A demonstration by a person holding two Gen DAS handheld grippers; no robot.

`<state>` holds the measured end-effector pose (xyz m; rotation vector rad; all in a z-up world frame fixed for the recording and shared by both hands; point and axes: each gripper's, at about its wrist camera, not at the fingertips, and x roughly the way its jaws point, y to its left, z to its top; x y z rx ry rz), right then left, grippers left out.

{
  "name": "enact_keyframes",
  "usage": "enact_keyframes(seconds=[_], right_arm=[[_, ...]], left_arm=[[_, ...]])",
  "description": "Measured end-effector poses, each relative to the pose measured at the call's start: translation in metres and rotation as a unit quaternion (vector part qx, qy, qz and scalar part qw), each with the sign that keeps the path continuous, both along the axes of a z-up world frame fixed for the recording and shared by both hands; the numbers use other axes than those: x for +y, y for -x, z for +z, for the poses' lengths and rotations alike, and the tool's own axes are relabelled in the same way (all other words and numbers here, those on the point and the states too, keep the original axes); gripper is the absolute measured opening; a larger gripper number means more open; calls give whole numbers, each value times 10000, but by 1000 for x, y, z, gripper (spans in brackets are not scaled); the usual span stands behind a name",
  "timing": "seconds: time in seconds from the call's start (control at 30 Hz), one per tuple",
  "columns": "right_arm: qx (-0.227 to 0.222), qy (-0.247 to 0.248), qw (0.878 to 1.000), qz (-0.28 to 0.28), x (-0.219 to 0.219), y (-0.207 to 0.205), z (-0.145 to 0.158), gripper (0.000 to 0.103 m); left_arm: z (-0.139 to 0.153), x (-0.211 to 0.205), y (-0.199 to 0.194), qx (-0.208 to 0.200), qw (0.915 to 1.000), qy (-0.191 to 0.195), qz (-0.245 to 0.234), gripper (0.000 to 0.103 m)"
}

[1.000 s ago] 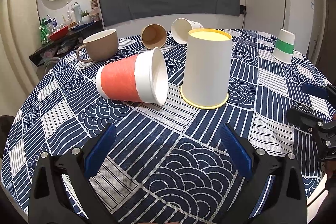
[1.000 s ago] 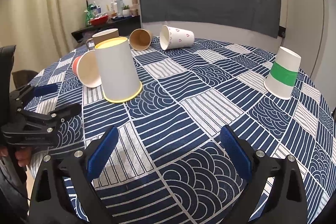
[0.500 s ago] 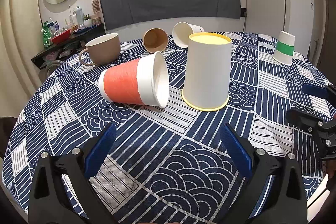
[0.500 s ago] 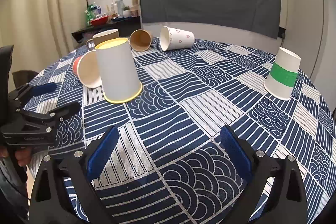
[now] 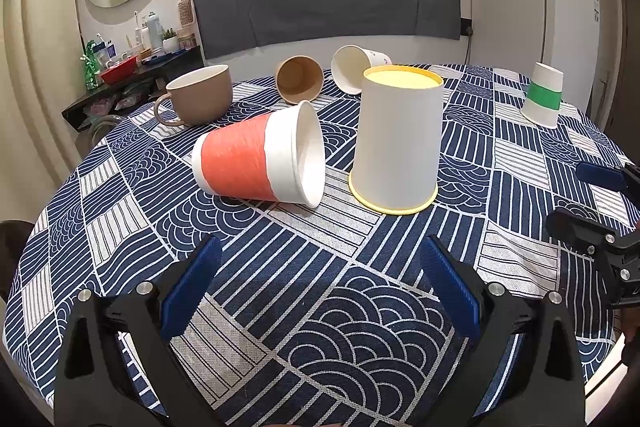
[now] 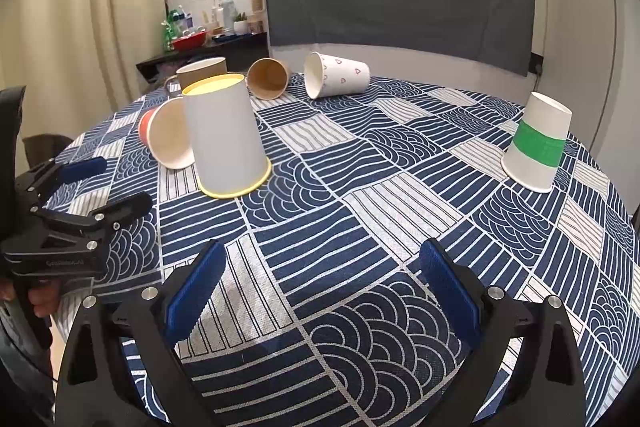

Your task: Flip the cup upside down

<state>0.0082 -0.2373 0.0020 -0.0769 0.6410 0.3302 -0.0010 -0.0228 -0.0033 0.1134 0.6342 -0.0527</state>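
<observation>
Left wrist view
Left gripper (image 5: 320, 283): jaws spread wide, nothing between the blue pads, hovering low over the patterned tablecloth (image 5: 360, 327).
Orange cup (image 5: 256, 161): down on its side, mouth turned right toward the camera, straight ahead of the left finger.
Yellow-rimmed cup (image 5: 398, 143): standing upside down, rim flat on the cloth, just right of the orange cup's mouth and very close to it; whether they touch, I can't tell.
Right gripper (image 5: 600, 223): poking in from the right edge, fingers apart, gripping nothing.
Back row: beige mug (image 5: 200, 95) upright at left, brown cup (image 5: 299, 79) and white cup (image 5: 354, 69) both lying on their sides.
Green-banded cup (image 5: 543, 95): upside down, well off to the right.

Right wrist view
Right gripper (image 6: 320, 283): jaws released and empty, above the cloth.
Yellow-rimmed cup (image 6: 224, 135): inverted, ahead and left, with the orange cup (image 6: 166, 137) tipped over partly behind it.
Left gripper (image 6: 86, 187): at the left edge, fingers parted, near the two cups but clear of both.
Heart-print white cup (image 6: 336, 75): on its side at the back, beside the brown cup (image 6: 268, 77).
Green-banded cup (image 6: 538, 143): upside down at far right.
</observation>
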Motion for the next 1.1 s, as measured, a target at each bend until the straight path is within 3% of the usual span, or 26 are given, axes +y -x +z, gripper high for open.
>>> enact_keyframes(seconds=[1.1], right_arm=[[30, 7, 10000, 18, 1, -1, -1, 93]], left_arm=[[0, 2, -1, 11, 10000, 96, 7, 97]])
